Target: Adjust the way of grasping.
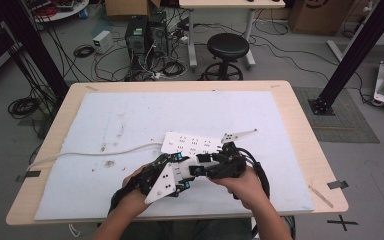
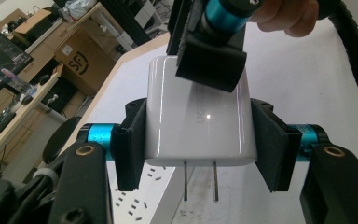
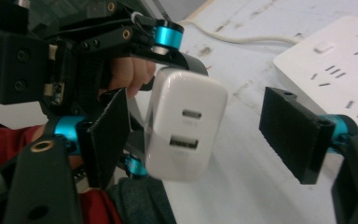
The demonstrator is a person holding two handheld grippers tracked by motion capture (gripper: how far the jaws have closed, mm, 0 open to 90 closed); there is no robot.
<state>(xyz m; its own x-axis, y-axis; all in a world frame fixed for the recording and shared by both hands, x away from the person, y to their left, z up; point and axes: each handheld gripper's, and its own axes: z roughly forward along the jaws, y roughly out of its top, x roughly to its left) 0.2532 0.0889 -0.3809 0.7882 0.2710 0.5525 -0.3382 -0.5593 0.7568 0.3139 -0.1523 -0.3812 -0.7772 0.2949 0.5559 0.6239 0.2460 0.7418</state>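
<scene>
Jaws of left gripper (image 2: 198,144) clamp charger (image 2: 198,112); right gripper (image 3: 205,140) wide.

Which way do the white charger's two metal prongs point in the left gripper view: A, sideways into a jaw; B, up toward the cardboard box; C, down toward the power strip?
C: the charger, clamped in the left tool, has both prongs hanging down over the power strip.

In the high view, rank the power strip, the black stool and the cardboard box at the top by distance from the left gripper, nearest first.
1. power strip: on the mat, just beyond the left gripper.
2. black stool: on the floor past the table's far edge.
3. cardboard box: top of frame, farthest back.
</scene>
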